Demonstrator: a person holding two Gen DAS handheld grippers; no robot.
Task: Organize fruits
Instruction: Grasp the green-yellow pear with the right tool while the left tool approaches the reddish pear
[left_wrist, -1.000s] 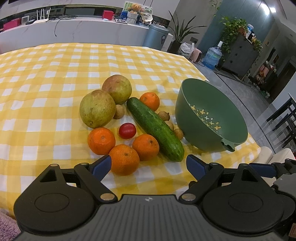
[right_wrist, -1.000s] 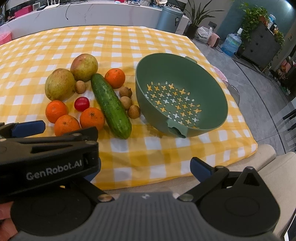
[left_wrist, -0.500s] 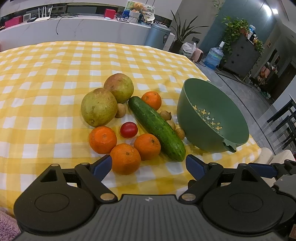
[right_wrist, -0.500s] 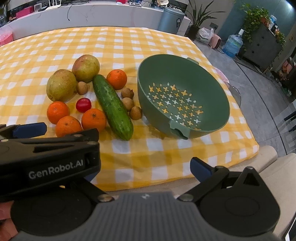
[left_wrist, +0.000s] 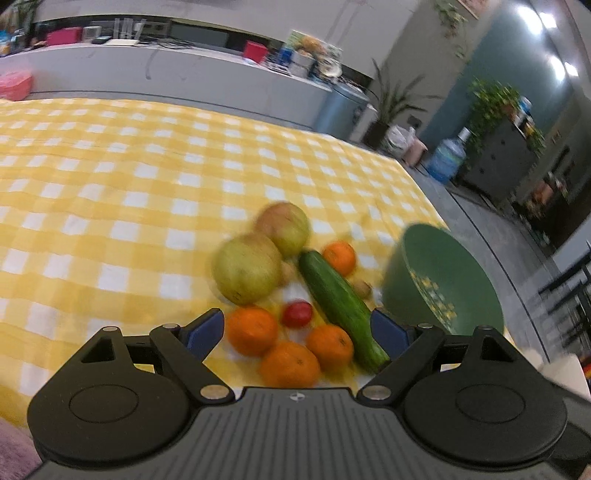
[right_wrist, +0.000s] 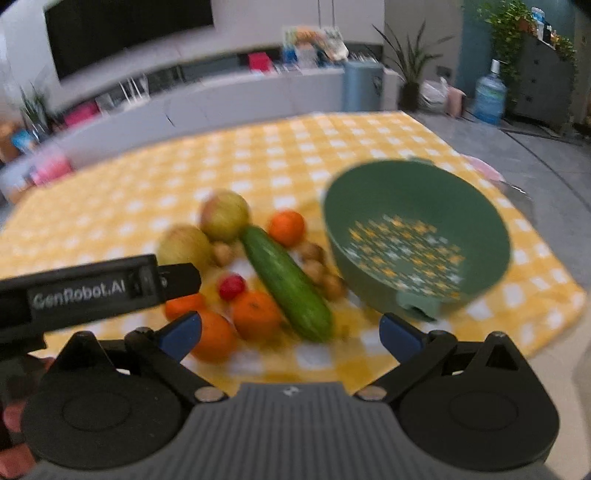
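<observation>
Both views are motion-blurred. The left gripper (left_wrist: 297, 328) hangs low over the near edge of the yellow checked cloth (left_wrist: 122, 206), its jaws spread wide with nothing between the blue pads (left_wrist: 205, 328); three oranges (left_wrist: 290, 363) lie just ahead of and between the fingers. The right gripper (right_wrist: 290, 332) is likewise wide open and empty, pointed at the same pile, and the left gripper's dark body shows in its view at the left, above the nearest oranges. The fruit sits in one loose cluster on the cloth: two large green-yellow pears (left_wrist: 246, 267), one behind the other and touching or nearly so, at the left; a fourth orange (left_wrist: 339, 257) at the far side; a small red tomato (left_wrist: 296, 314) between the front pear and the near oranges; and a cucumber (left_wrist: 341, 308) lying diagonally through the middle, its near end beside the right-hand orange. Small brown fruits (right_wrist: 314, 267) lie along the cucumber's right side, between it and the bowl, and another sits by the pears. The green bowl (right_wrist: 491, 236), with a pattern of holes in its bottom, stands empty at the right of the pile, near the cloth's right edge. Behind the table, a grey counter (left_wrist: 184, 77), a bin (left_wrist: 341, 110), a potted plant (right_wrist: 410, 74) and a water jug (right_wrist: 489, 96).
</observation>
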